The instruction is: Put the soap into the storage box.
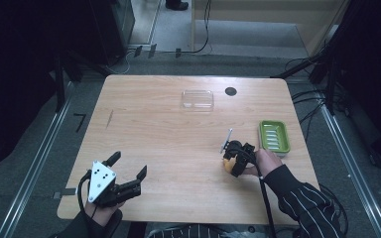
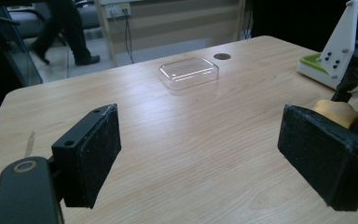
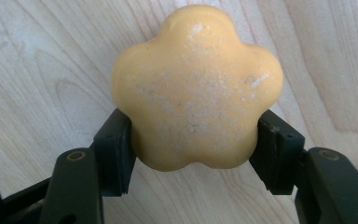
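Observation:
A yellow flower-shaped soap [image 3: 196, 86] lies on the wooden table [image 1: 158, 129], and my right gripper [image 3: 193, 147] is shut on its lower sides. In the high view the same soap [image 1: 228, 163] sits right of centre under my right gripper [image 1: 234, 159]. A green soap dish [image 1: 274, 136] stands just beyond it near the right edge. A clear plastic lid [image 1: 197, 99] lies at the back centre. My left gripper [image 1: 129, 167] hovers open near the front left corner with nothing between its pads [image 2: 95, 154].
A dark round hole [image 1: 230, 91] marks the table near the clear lid. In the left gripper view the lid [image 2: 189, 72] lies far ahead and the green dish [image 2: 314, 65] at the right. Cables run over the floor behind the table. A person's legs [image 2: 67, 30] stand beyond.

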`<state>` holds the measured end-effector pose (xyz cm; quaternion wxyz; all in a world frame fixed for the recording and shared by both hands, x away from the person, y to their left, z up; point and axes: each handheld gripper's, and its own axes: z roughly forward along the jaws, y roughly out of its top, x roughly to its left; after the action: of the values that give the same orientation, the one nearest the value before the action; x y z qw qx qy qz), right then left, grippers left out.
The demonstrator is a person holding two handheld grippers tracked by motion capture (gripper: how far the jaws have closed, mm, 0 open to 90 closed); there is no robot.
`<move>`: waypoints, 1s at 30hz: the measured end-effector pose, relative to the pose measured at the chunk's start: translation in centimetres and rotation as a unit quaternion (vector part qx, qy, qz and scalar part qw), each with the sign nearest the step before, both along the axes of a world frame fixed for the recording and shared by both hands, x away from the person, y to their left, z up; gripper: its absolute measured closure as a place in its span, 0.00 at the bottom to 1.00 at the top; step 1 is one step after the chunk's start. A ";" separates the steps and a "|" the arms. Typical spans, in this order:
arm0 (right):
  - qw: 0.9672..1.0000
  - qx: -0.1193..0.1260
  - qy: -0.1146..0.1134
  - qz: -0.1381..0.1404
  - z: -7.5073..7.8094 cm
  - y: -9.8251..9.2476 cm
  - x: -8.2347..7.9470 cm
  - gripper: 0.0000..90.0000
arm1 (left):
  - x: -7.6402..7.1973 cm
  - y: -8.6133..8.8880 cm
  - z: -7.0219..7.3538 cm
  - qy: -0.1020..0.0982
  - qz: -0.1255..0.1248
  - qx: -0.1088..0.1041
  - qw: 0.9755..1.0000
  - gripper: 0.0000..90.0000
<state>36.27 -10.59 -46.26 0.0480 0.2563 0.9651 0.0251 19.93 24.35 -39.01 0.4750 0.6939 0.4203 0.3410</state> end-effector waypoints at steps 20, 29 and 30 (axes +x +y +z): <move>0.999 0.023 -0.032 -0.035 1.7 -1.1 -0.7 0.44 | 0.0 0.0 0.0 0.001 0.001 0.000 1.000 0.15; 0.997 0.023 -0.046 -0.061 2.2 -2.2 -0.5 0.44 | 0.0 0.0 0.0 0.000 0.001 0.001 1.000 0.15; 0.996 0.023 -0.049 -0.065 2.3 -2.3 -0.5 0.44 | 0.0 0.0 0.0 0.000 0.001 0.001 1.000 0.15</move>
<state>35.79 -12.85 -43.99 0.0905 0.3178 0.9422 0.0563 19.90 24.33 -38.99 0.4737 0.6940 0.4209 0.3418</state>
